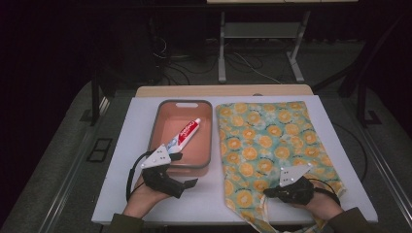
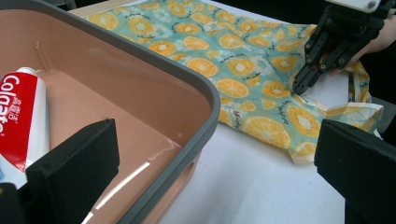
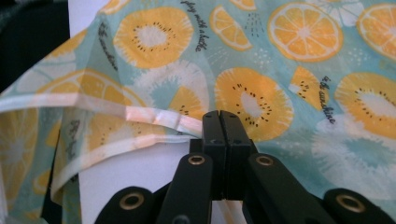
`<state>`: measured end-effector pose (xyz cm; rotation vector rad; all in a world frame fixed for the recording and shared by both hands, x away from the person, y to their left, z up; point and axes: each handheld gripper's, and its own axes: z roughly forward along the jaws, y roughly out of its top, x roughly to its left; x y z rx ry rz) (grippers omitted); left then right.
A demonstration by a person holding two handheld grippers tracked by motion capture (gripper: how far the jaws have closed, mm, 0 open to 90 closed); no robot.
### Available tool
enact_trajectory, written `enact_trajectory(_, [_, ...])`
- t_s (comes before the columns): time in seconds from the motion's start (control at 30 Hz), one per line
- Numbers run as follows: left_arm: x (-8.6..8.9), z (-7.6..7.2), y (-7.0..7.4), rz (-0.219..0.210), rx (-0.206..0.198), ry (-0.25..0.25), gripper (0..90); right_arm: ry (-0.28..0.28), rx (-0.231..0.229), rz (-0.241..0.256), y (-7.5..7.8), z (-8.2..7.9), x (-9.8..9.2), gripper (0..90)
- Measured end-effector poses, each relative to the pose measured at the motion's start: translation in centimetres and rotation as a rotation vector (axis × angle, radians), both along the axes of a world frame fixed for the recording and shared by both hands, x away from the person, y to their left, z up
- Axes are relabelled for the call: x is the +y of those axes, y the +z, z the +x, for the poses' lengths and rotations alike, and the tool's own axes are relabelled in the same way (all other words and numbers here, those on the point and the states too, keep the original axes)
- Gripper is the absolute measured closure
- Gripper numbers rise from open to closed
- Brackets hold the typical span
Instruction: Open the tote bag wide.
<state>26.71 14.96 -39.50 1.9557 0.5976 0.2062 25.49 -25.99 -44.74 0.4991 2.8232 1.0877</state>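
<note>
right tool (image 3: 219, 122) pinches the bag (image 3: 280, 70) hem at its tips.

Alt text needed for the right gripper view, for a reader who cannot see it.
The right tool, its two black jaws pressed together, pinches the folded rim of a teal fabric bag printed with orange slices. The rim lifts slightly off the white table at the bag's opening.

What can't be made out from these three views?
- Toothpaste tube: its lower end in the high view lies behind the left tool's grey plate; in the left gripper view the frame edge and a jaw cut it off.
- Fruit-print bag: the high view's bottom edge crops its handles.
- Right tool: shut at the bag's rim; whether fabric sits between the jaws, cannot tell.
</note>
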Motion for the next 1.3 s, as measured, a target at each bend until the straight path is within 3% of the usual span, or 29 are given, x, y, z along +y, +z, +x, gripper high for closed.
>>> enact_trajectory(0.17, [0.1,0.1,0.0,-0.001,-0.001,0.002,0.0,-0.070,-0.014,0.032,0.7,0.8,0.6,90.0])
enact_trajectory(0.37, [0.1,0.1,0.1,-0.004,-0.003,0.004,0.0,-0.164,-0.040,0.048,1.1,3.2,1.8,90.0])
enact_trajectory(0.67, [0.2,0.1,0.2,-0.008,-0.004,0.004,0.0,-0.225,-0.067,0.045,1.7,6.4,4.7,90.0])
enact_trajectory(0.77, [0.3,0.1,0.2,-0.010,-0.005,0.005,0.0,-0.227,-0.052,0.036,1.9,7.4,5.5,90.0])
enact_trajectory(0.83, [0.4,0.0,0.2,-0.014,-0.005,0.006,0.0,-0.218,-0.048,0.055,2.3,7.3,5.4,84.1])
enact_trajectory(0.87, [0.4,0.0,0.2,-0.014,-0.006,0.005,0.0,-0.186,-0.034,0.072,2.8,6.7,4.7,72.6])
enact_trajectory(1.1, [0.4,-0.1,0.3,-0.013,-0.009,0.004,0.0,-0.140,-0.025,0.092,4.3,3.8,1.6,56.2])
enact_trajectory(1.17, [0.3,-0.1,0.3,-0.012,-0.008,0.003,0.0,-0.126,-0.039,0.076,4.1,2.8,0.7,48.4])
enact_trajectory(1.23, [0.3,-0.1,0.3,-0.011,-0.007,0.002,0.0,-0.099,-0.020,0.048,3.1,1.7,-0.1,38.9])
enact_trajectory(1.3, [0.2,-0.1,0.3,-0.007,-0.006,0.000,0.0,-0.085,-0.002,0.035,2.5,1.4,0.0,36.1])
